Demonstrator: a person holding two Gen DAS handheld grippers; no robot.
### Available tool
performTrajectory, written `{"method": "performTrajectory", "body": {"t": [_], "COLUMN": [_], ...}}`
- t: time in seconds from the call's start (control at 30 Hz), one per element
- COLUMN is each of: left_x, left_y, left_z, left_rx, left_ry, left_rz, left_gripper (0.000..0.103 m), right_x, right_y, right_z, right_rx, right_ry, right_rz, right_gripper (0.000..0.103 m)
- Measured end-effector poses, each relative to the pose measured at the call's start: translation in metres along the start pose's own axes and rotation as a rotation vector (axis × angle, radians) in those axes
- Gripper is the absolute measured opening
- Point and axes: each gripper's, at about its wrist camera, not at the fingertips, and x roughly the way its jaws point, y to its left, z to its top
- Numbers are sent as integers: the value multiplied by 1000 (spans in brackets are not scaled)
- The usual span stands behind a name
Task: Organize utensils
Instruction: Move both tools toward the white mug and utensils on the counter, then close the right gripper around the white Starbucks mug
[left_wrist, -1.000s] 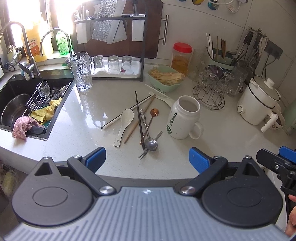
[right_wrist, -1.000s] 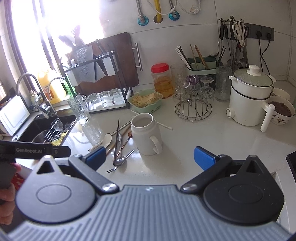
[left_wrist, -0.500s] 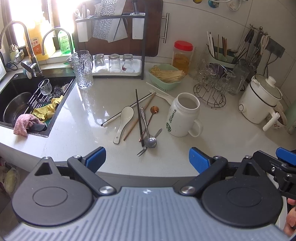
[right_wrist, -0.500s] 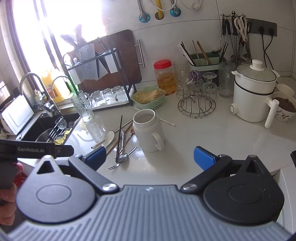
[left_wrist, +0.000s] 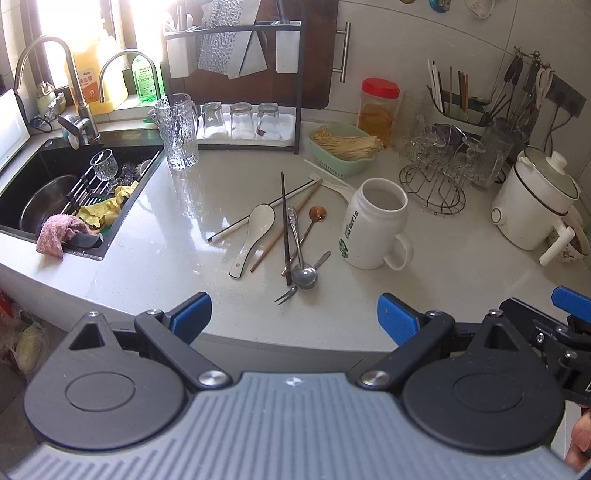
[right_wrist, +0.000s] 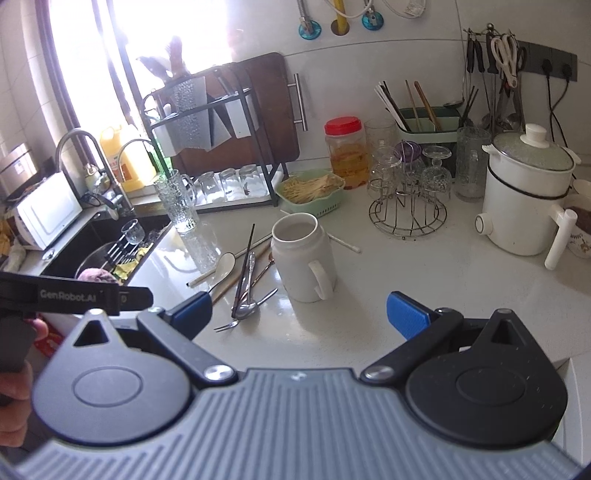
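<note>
Both the left gripper and right gripper hang spread and empty over the counter's front edge. The utensils lie crossed mid-counter, just beside the mug. Pinching one piece could drag its neighbours or nudge the mug.

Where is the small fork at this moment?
In the left wrist view the small fork lies on the white counter, nearest the camera in the utensil pile, beside the steel spoon and left of the white mug.
</note>
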Motion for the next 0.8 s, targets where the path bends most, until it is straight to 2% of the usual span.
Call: {"method": "performTrajectory", "body": {"t": [0.2,0.47,0.63,0.8], "left_x": [11,37,57,84], "left_y": [-10,-21,-17,2], "left_z": [-8,-10,-1,18], "left_rx": [-14,14,31,30], "left_ry": [22,59,90,111], "left_rz": [13,51,49,24], "left_gripper": [98,98,98,98], "right_x": [6,22,41,70], "right_y": [-9,-21,-19,-10], "right_z": [-4,-9,-8,-3], "right_rx": [-19,7,10,4], "right_ry": [6,24,20,27], "right_rz": [8,23,13,24], "right_gripper": [103,103,103,103]}}
